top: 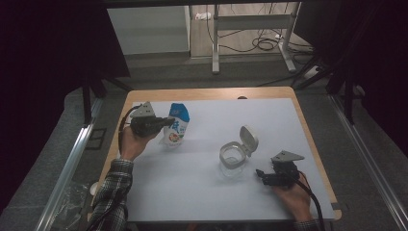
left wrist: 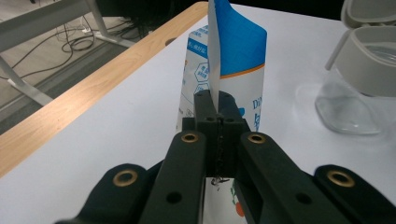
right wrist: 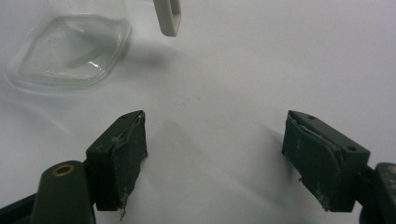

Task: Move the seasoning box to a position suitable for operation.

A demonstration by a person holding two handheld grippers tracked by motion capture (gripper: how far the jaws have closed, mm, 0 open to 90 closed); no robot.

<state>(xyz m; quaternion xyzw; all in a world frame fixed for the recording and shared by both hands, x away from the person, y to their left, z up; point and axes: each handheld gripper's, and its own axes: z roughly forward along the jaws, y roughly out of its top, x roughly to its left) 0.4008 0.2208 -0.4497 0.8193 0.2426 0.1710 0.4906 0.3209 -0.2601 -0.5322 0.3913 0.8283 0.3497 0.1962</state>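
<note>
A blue and white pouch (top: 177, 126) stands upright on the white table at the left. My left gripper (top: 168, 122) is shut on the pouch's flat side seam; in the left gripper view the pouch (left wrist: 233, 65) rises just past the pinched jaws of the left gripper (left wrist: 217, 105). A clear glass jar (top: 233, 159) with its white hinged lid (top: 248, 139) flipped up sits at centre right. My right gripper (top: 260, 174) rests on the table just right of the jar, open and empty. In the right gripper view the jar's base (right wrist: 70, 49) lies ahead to the left of the right gripper (right wrist: 219, 144).
The white table top (top: 207, 192) has a wooden edge (top: 207, 92) along the far side. Beyond it stand a desk frame (top: 250, 29) and floor cables (top: 262, 44). Open surface lies between pouch and jar.
</note>
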